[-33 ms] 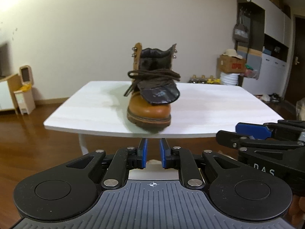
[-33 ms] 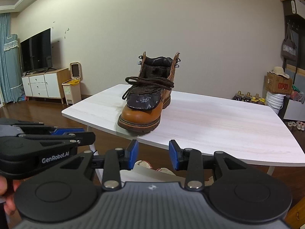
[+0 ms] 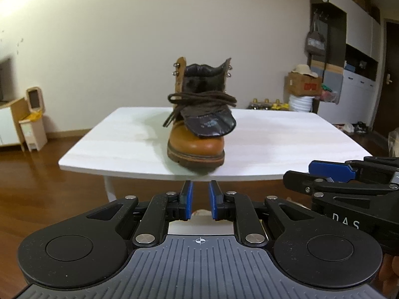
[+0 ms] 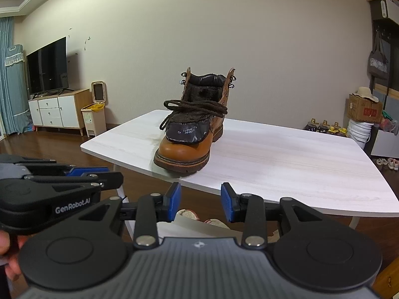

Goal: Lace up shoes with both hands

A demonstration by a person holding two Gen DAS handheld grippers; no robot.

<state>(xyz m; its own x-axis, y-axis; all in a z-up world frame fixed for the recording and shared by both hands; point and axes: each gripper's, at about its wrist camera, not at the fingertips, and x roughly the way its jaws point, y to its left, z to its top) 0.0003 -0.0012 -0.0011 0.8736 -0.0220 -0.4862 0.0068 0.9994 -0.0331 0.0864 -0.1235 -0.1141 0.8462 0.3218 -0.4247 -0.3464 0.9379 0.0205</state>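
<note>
Boot (image 4: 192, 134) of tan leather stands upright at the centre of both frames, toe toward me, on the near edge of a white table (image 4: 286, 164). Its dark tongue (image 4: 187, 132) is flopped forward over the toe, showing the furry lining, and the brown lace (image 4: 197, 106) lies across the throat in loose loops, one strand trailing down at the left of the boot. The upper hooks (image 4: 232, 82) near the collar carry no lace that I can see; whether the lower eyelets are threaded is hidden under the tongue.

I judge the boot heavy and stiff-soled, likely to stay put under a light pull. The lace looks soft, limp and thin, apt to slip from flat pads, so the place to take hold would be the trailing strand or a loop's crown, one side for each hand.

My left gripper (image 3: 199, 203) hangs below the table edge at the bottom centre of its frame, blue pads (image 3: 188, 203) parted by a narrow gap and holding nothing. My right gripper (image 4: 200, 203) sits low in its own frame, pads (image 4: 174, 200) parted wider, also empty; it shows at the right edge of the left view, as the left one shows at the left edge of the right view. Both are well short of the boot.

A television (image 4: 47, 67) and cabinet (image 4: 54, 111) fill the left of the right view.
</note>
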